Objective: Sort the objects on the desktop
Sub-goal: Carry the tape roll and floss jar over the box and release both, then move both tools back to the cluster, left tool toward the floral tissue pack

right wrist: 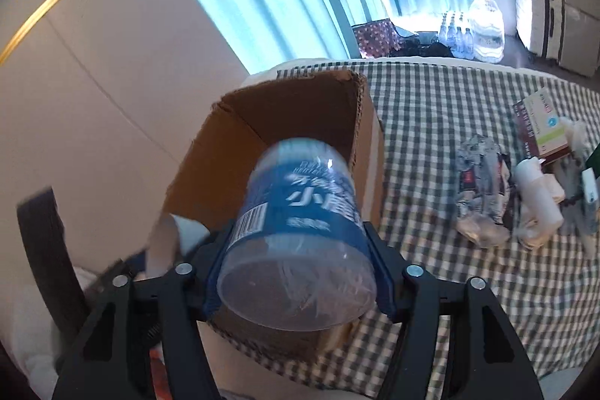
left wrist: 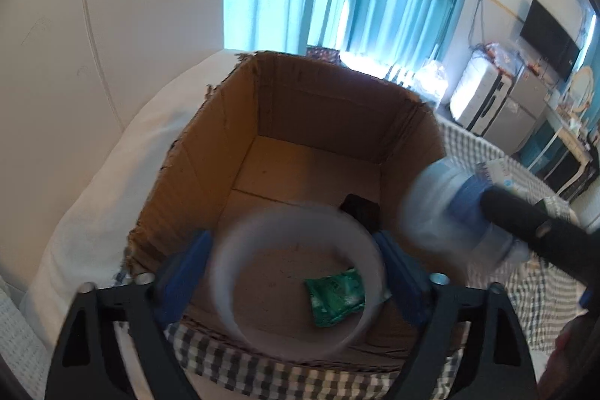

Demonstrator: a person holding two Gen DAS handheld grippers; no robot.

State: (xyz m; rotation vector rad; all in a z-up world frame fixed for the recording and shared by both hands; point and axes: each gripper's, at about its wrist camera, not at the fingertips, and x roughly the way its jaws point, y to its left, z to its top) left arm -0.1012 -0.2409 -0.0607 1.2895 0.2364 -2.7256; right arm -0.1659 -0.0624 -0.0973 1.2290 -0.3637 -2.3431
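Your left tongs [left wrist: 296, 250] are let go: a white ring [left wrist: 225, 272] sits in the gap between the blue pads [left wrist: 187, 268], but it is smeared with motion while the fingers are sharp, so it is loose, not clamped. Straight below and ahead of these tongs is the open cardboard box [left wrist: 307, 107]. Through the ring's hole you can see a green packet [left wrist: 335, 295] lying on the box floor, and just beyond the right pad a small black thing [left wrist: 360, 208] lies against the box's right wall; what it is cannot be made out.

Your right tongs [right wrist: 298, 242] have a clear plastic bottle with a blue label [right wrist: 300, 212] between the pads, its flat base toward the camera and its far end pointing forward and down over the box [right wrist: 300, 100]. The pads flank the bottle closely. Its far end is blurred while the fingers are crisp, so the grip reads as loosened, though no clear gap shows at the pads. In the left view the same bottle [left wrist: 442, 208] hangs just right of the left tongs, over the box's right rim.

To the right of your right tongs, on the checked cloth [right wrist: 431, 107], more things lie well apart from the box: a crumpled wrapper [right wrist: 482, 190], a white bottle on its side [right wrist: 536, 197] and a small carton [right wrist: 540, 126].
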